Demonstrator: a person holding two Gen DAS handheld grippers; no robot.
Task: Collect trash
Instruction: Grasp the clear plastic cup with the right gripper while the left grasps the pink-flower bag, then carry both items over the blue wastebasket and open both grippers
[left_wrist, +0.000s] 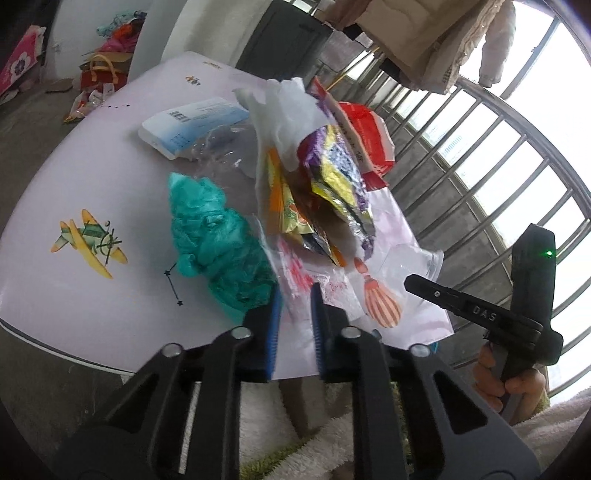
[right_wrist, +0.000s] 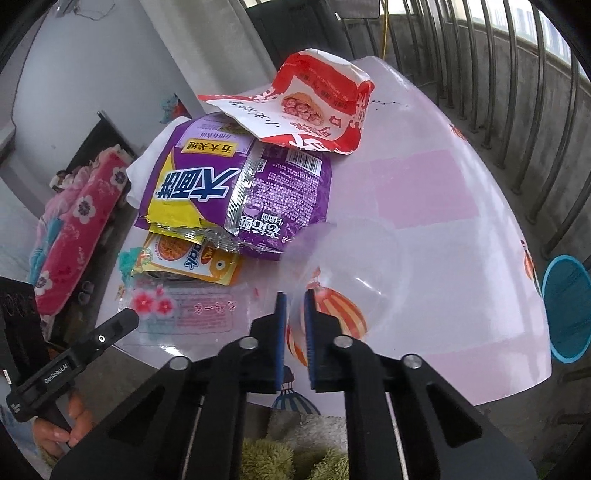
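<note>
A pile of trash lies on the pale printed table (left_wrist: 66, 177): a purple and yellow noodle packet (right_wrist: 240, 184), a red and white paper bag (right_wrist: 314, 103), an orange snack wrapper (right_wrist: 192, 258), a crumpled green plastic bag (left_wrist: 218, 240) and white tissue (left_wrist: 284, 107). My left gripper (left_wrist: 295, 295) is shut on the near edge of a clear wrapper with pink flowers (right_wrist: 184, 310). My right gripper (right_wrist: 294, 299) is shut on the rim of a clear plastic bag (right_wrist: 354, 258) at the table's near edge. The right gripper (left_wrist: 410, 282) shows from the side in the left wrist view.
A blue and white tissue pack (left_wrist: 192, 125) lies at the table's far side. A blue bin (right_wrist: 567, 306) stands on the floor to the right of the table. A metal railing (left_wrist: 480, 166) runs close behind. Boxes and bags (left_wrist: 103, 66) sit on the floor beyond.
</note>
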